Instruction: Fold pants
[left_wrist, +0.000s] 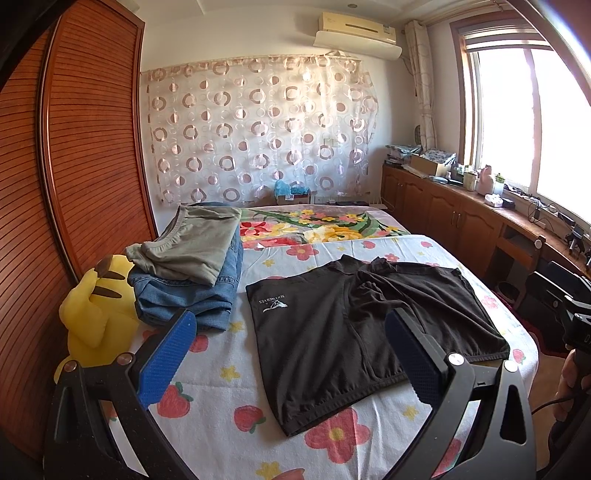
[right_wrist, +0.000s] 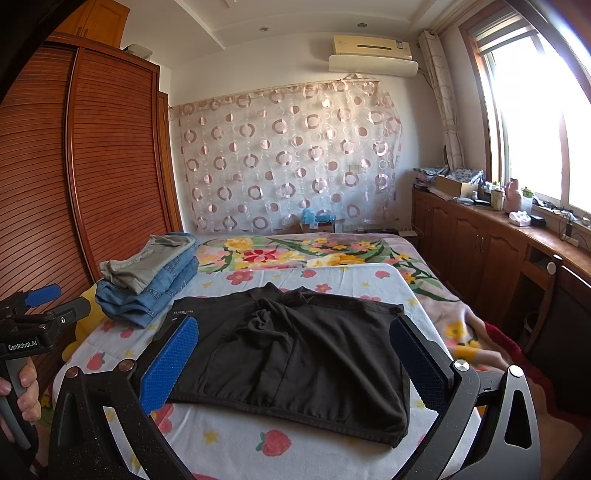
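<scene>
Black pants (left_wrist: 332, 332) (right_wrist: 295, 354) with a small white logo lie spread on the flower-print sheet of the bed (left_wrist: 229, 406) (right_wrist: 229, 435); the cloth is bunched near the middle. My left gripper (left_wrist: 291, 354) hovers open above their near edge, blue pads wide apart, holding nothing. In the right wrist view my right gripper (right_wrist: 295, 365) is likewise open over the near hem, nothing between its fingers. The left gripper's body (right_wrist: 33, 325) shows at the far left, held by a hand.
A stack of folded clothes (left_wrist: 192, 273) (right_wrist: 147, 284), grey on top of blue denim, sits at the bed's left. A yellow plush toy (left_wrist: 96, 314) lies beside it against the wooden wardrobe (left_wrist: 74, 147). Low wooden cabinets (left_wrist: 461, 218) with clutter run under the window at right.
</scene>
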